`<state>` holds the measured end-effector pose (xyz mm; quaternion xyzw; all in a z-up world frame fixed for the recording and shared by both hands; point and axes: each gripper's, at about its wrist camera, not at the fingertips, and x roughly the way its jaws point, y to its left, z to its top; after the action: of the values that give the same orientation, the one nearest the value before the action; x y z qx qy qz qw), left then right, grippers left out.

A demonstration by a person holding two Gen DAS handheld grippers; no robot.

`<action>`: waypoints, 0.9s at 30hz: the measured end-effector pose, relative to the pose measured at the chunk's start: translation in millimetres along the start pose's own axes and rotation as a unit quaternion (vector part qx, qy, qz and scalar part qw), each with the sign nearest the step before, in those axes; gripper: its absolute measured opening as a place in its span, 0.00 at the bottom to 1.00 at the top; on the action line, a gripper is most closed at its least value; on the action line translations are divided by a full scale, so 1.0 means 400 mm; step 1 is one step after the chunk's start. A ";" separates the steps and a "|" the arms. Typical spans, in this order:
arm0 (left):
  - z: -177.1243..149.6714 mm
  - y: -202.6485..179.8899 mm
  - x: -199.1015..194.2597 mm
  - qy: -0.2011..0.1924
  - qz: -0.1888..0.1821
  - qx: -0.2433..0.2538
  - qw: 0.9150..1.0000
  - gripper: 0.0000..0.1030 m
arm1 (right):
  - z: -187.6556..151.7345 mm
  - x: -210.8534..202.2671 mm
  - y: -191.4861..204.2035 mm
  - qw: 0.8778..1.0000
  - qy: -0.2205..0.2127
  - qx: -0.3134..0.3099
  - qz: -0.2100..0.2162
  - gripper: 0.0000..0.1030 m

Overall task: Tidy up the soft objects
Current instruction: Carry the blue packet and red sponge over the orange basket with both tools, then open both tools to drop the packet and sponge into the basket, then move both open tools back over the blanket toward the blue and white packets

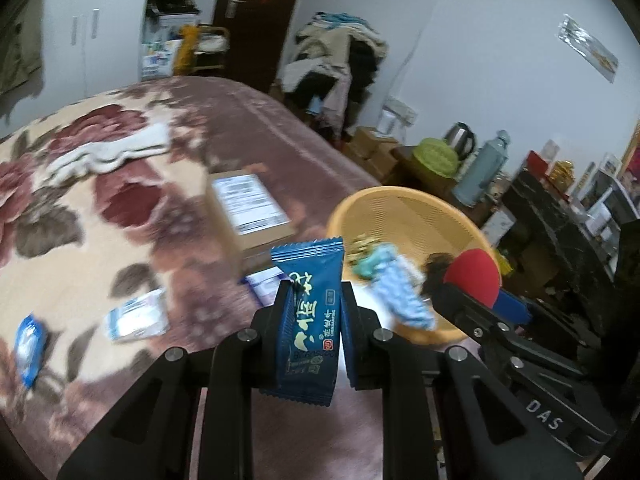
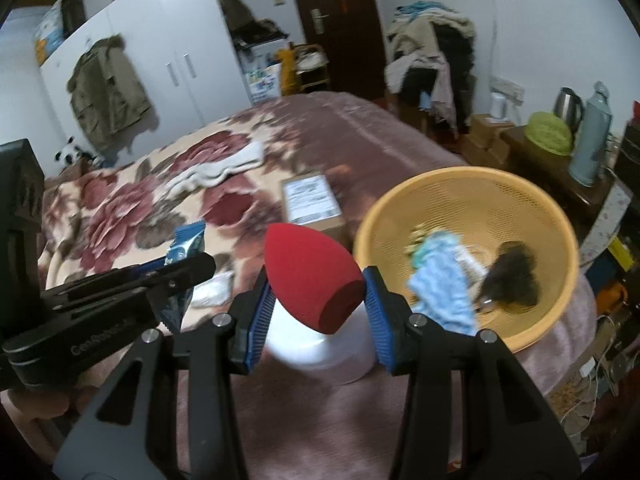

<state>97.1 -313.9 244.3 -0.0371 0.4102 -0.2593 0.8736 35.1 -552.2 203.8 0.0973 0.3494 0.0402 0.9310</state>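
My left gripper point(image 1: 314, 312) is shut on a dark blue snack packet point(image 1: 308, 320), held upright above the flowered bedspread point(image 1: 120, 208). My right gripper point(image 2: 318, 300) is shut on a red egg-shaped sponge point(image 2: 312, 280), pointed end up. The sponge point(image 1: 474, 280) shows at the right of the left wrist view, and the packet point(image 2: 186, 246) at the left of the right wrist view. An orange mesh basket point(image 2: 520, 208) stands on the bed to the right, also seen as the basket point(image 1: 408, 208). Inside it lie a light blue cloth point(image 2: 440, 284), a dark fuzzy item point(image 2: 512, 280) and small wrapped bits.
A cardboard box point(image 1: 248, 216) with a label sits mid-bed beside the basket. Small tissue packs point(image 1: 136, 316) and a blue packet point(image 1: 28, 344) lie at the left. A white towel point(image 2: 216, 168) lies further back. A white round object point(image 2: 320, 344) sits under the sponge. Cluttered furniture lines the bed's right side.
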 end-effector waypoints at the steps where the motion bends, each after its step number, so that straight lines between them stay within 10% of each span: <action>1: 0.013 -0.021 0.017 0.002 -0.009 0.003 1.000 0.20 | 0.010 -0.001 -0.021 1.000 -0.002 0.005 -0.006 0.43; 11: 0.090 -0.208 0.178 0.022 -0.085 0.028 0.996 0.25 | 0.041 -0.009 -0.231 0.993 -0.016 0.098 -0.062 0.45; 14: 0.094 -0.233 0.207 0.032 -0.092 0.030 0.995 0.77 | 0.035 0.001 -0.267 0.991 -0.001 0.115 -0.073 0.49; 16: 0.092 -0.232 0.205 0.028 -0.082 0.029 0.996 0.94 | 0.029 0.004 -0.290 0.988 0.005 0.131 -0.081 0.71; 27: 0.046 -0.130 0.148 0.022 0.005 0.034 0.999 0.99 | 0.003 0.020 -0.283 0.986 0.027 0.123 -0.111 1.00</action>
<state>119.7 -390.1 229.7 0.0002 0.4205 -0.2692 0.8664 42.4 -661.8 175.9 0.1701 0.3857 -0.1042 0.9008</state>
